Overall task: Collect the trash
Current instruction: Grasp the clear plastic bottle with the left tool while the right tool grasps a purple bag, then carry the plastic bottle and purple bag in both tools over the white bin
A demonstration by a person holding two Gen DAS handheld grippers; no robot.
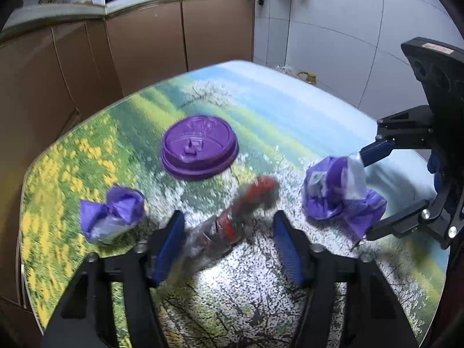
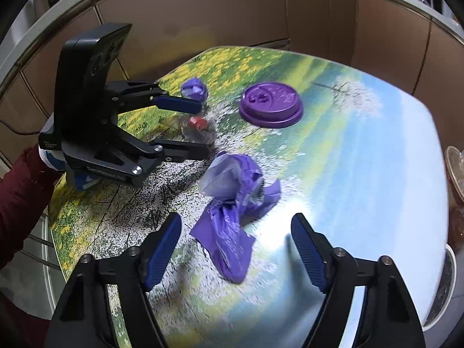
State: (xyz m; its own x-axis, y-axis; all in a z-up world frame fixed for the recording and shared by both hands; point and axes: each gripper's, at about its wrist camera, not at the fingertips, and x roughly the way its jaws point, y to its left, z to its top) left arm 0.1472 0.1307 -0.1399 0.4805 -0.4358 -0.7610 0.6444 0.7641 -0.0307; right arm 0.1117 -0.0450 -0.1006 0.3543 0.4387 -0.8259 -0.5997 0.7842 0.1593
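A crumpled clear wrapper with a red band [image 1: 232, 220] lies on the table between the open fingers of my left gripper [image 1: 229, 226]; it also shows in the right wrist view [image 2: 194, 127]. My right gripper [image 2: 236, 232] is open around a large crumpled purple bag [image 2: 232, 200], which also shows in the left wrist view [image 1: 339, 194]. A smaller purple wad [image 1: 113, 214] lies left of my left gripper. A purple cup lid [image 1: 200, 148] lies beyond, also seen in the right wrist view [image 2: 271, 104].
The table [image 1: 290, 110] has a printed meadow top with rounded edges. Brown cabinets [image 1: 145, 43] stand behind it and a tiled wall [image 1: 333, 23] to the right. A pink glass dish [image 2: 455, 174] stands at the table's right edge.
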